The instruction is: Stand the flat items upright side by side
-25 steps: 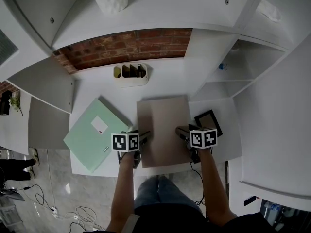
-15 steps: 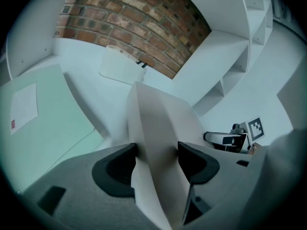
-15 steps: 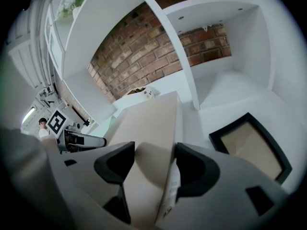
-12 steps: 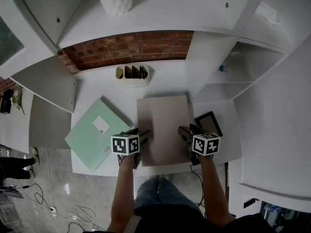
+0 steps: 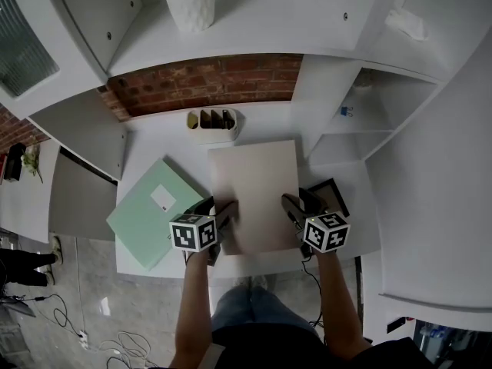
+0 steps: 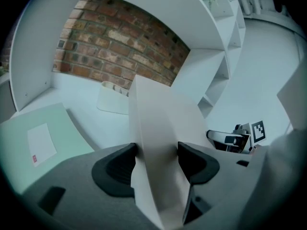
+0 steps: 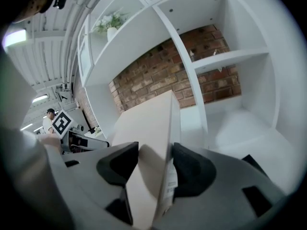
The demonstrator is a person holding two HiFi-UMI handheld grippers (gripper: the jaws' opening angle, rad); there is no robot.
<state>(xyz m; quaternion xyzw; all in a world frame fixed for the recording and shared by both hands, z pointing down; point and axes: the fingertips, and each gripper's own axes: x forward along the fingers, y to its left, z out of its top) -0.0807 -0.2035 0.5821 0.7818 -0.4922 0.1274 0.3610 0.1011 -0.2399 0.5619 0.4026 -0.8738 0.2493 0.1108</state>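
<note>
- The left gripper (image 6: 156,159) is clamping its two dark pads on the left edge of a flat beige rectangular binder (image 5: 254,187), close to the binder's near end.
- The right gripper (image 7: 156,164) is gripping the opposite, right edge of the same binder. Its jaws have just been closing, and the binder is sitting between them with both pads pressing on it.
- The binder is stretching away from both grippers over the middle of the white surface (image 5: 157,141), its near end by the front edge and its far end pointing at the back edge.
- A thin black-framed rectangular panel (image 5: 335,192) is lying flat just beside the binder's right edge, near the right edge of the surface.
- A mint-green flat folder with a white label (image 5: 150,217) is lying flat at the front left corner, turned diagonally.
- A white divided desk organiser (image 5: 212,125) is standing at the back edge, against the red brick wall (image 5: 207,79).
</note>
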